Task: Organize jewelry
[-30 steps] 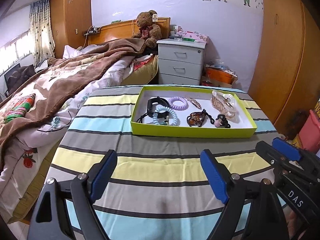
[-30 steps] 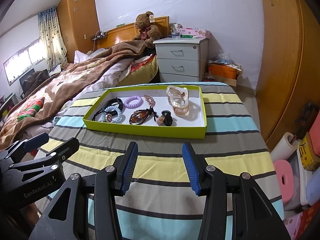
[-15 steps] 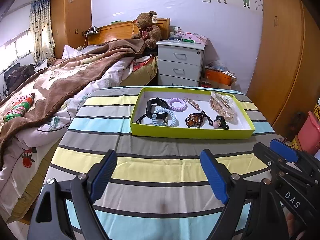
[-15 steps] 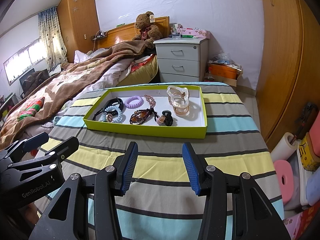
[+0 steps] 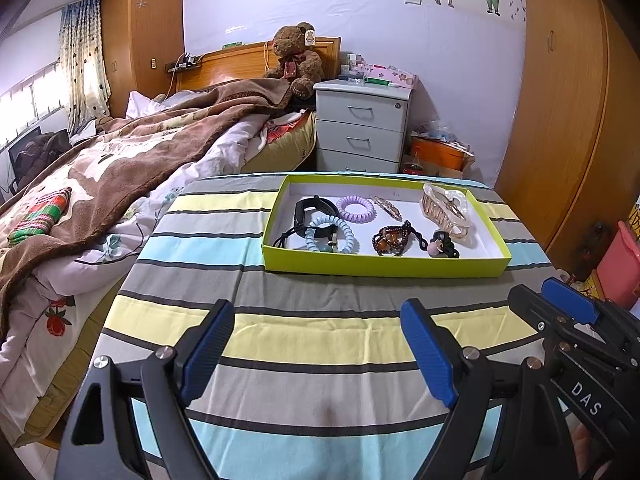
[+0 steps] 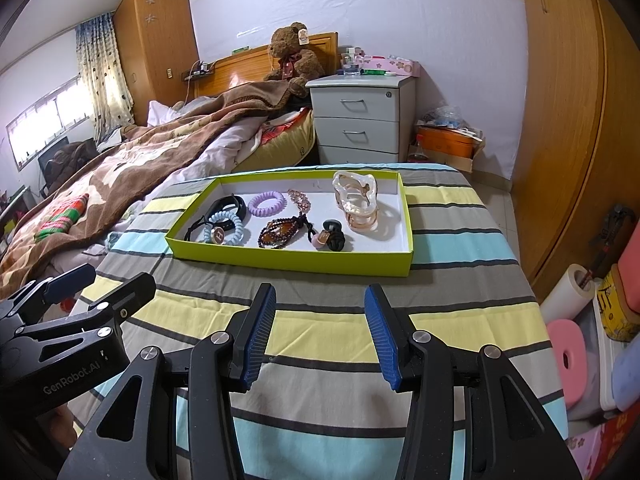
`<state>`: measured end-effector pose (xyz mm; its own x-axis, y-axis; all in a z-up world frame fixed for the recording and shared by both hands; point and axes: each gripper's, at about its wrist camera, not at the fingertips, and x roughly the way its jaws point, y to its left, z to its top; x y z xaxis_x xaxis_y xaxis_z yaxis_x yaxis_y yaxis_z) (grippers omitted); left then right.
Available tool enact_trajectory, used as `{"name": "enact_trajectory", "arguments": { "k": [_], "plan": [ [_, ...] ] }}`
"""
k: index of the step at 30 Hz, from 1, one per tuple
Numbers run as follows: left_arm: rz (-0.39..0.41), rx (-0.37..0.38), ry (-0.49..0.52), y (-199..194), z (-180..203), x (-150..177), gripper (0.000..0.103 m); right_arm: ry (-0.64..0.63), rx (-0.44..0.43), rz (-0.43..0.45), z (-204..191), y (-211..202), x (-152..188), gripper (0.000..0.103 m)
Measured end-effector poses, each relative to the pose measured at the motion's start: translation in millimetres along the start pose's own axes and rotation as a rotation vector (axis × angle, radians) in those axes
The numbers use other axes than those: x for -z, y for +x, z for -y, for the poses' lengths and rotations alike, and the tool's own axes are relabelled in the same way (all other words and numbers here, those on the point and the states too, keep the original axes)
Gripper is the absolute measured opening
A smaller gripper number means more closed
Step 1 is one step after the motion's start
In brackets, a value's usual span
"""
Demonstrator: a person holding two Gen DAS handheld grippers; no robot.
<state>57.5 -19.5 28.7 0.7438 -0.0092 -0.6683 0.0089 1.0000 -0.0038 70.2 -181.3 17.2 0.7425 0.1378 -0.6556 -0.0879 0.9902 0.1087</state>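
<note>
I am holding my left hand-held gripper [image 5: 318, 346] and right hand-held gripper [image 6: 320, 330] over the striped worktop [image 5: 320, 320], both spread wide and carrying nothing. Beyond them, the jewelry is lying loose in the tray [image 6: 288, 258], which fits either sorting pending or finished.

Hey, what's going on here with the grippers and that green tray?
A person holds the left gripper and the right gripper open and empty above a striped tablecloth. Neither touches anything. The jewelry lies together in the green tray: a clear claw clip, purple and blue coil hair ties, a beaded bracelet. This fits sorting finished or about to begin.
</note>
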Motion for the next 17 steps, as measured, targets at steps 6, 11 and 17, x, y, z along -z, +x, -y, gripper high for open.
{"name": "enact_trajectory", "arguments": {
  "k": [6,11,17],
  "plan": [
    [-0.003,-0.005,-0.009,0.8,-1.2,0.6,0.086,0.000,0.001,0.000,1.1,0.2,-0.3,0.047],
    [0.010,-0.014,-0.017,-0.7,-4.2,1.1,0.087,0.001,0.003,-0.003,2.1,0.6,-1.4,0.047],
    [0.010,-0.024,-0.020,0.3,-5.0,0.4,0.086,0.003,0.002,-0.003,2.9,1.6,-1.4,0.047]
  ]
}}
